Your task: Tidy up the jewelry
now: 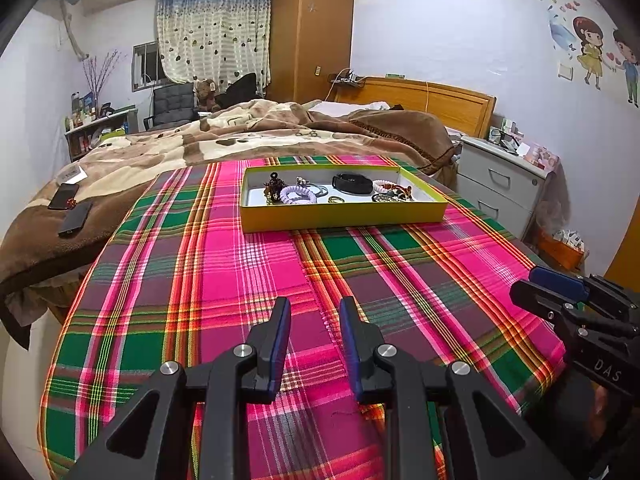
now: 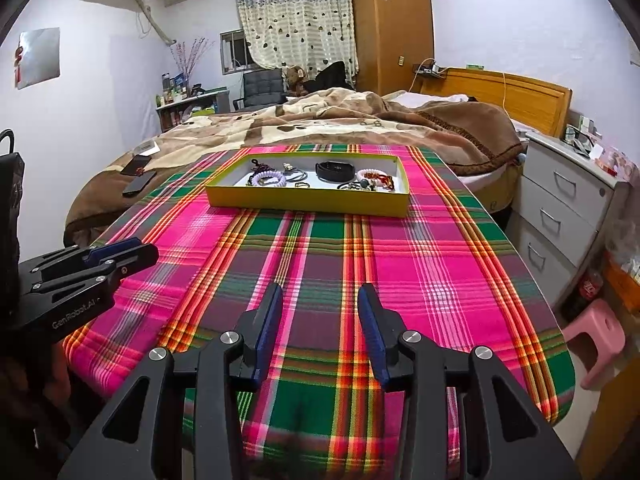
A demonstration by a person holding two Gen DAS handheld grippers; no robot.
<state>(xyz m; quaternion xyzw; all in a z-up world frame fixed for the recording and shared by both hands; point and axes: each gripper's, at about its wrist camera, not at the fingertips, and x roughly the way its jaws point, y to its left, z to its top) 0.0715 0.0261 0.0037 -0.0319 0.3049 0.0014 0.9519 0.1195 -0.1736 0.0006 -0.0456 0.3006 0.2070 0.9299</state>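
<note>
A shallow yellow box stands at the far end of the plaid-covered table. In it lie a black watch band, a lilac braided bracelet, a white bead bracelet, rings and several other small pieces. My left gripper is open and empty over the near end of the table; it also shows at the left of the right wrist view. My right gripper is open and empty beside it, also seen from the left wrist.
A bed with a brown blanket lies behind the table, with two phones on it. A white drawer unit and a pink stool stand to the right. A wardrobe is at the back.
</note>
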